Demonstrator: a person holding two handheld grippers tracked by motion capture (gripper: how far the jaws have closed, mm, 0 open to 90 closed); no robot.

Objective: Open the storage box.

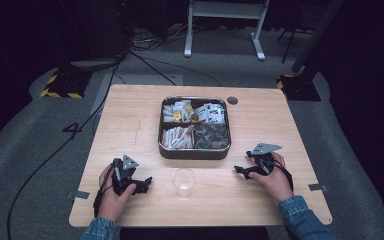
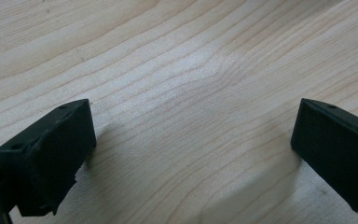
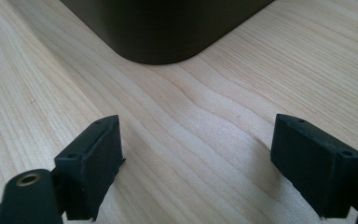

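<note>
Hand-held grippers rest on the wooden bench (image 1: 260, 107), left (image 1: 141, 184) and right (image 1: 241, 170), both jaws wide and empty; the compartment tray (image 1: 195, 152) lies ahead between them, the clear plastic cup (image 1: 184, 182) between, nearer the left.

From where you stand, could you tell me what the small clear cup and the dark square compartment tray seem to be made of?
The small clear cup looks like thin, glossy transparent plastic: the wood grain shows through its wall. The dark square compartment tray seems to be metal with a dull sheen, as its rim catches light in the high view; its rounded corner looks smooth and matte, so coated plastic remains possible.
</note>
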